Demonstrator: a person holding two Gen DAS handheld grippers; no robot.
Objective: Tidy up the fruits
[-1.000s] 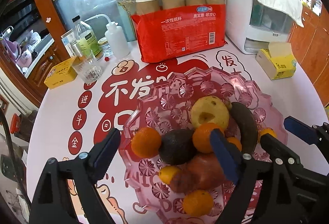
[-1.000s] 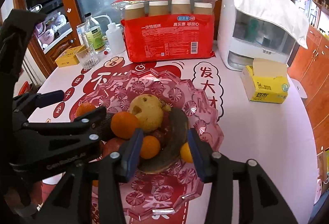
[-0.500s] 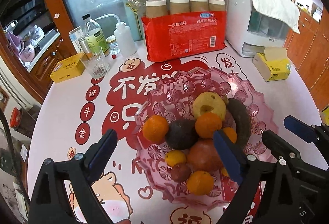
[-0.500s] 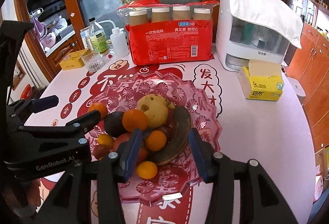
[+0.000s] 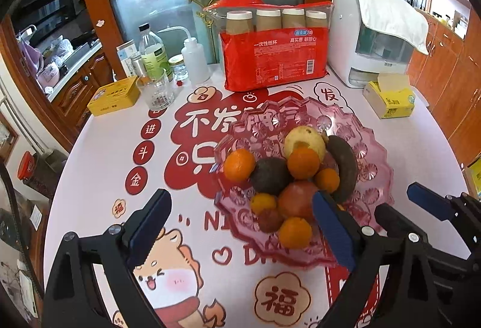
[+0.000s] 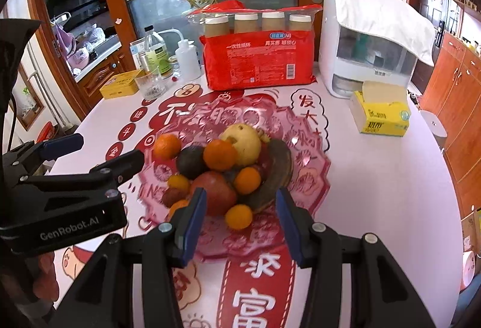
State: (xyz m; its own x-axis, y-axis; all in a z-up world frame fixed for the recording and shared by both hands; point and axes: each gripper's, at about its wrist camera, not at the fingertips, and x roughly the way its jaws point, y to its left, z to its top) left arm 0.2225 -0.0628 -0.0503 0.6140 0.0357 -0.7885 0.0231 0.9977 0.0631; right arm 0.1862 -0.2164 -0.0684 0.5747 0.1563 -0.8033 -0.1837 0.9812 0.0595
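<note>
A pink glass fruit plate (image 5: 372, 147) (image 6: 309, 177) sits mid-table and holds a pile of fruit: several oranges (image 5: 303, 163) (image 6: 219, 155), a dark avocado (image 5: 270, 176) (image 6: 191, 162), a yellow pear (image 5: 303, 138) (image 6: 242, 140), a red apple (image 5: 297, 198) (image 6: 215, 192) and a blackened banana (image 5: 342, 168) (image 6: 276, 174). My left gripper (image 5: 240, 222) is open and empty, above the table in front of the plate; it also shows in the right wrist view (image 6: 99, 150). My right gripper (image 6: 240, 219) is open and empty, just in front of the plate, and also shows in the left wrist view (image 5: 399, 207).
At the back stand a red pack of paper cups (image 5: 273, 57), a white appliance under a cloth (image 5: 372, 36), a yellow tissue box (image 5: 390, 100), a glass (image 5: 154, 91), bottles (image 5: 153, 54) and a yellow tin (image 5: 115, 94). The round table's edge curves left and right.
Both grippers have pulled back and up from the plate, so the whole fruit pile shows further ahead. Both stay open and empty.
</note>
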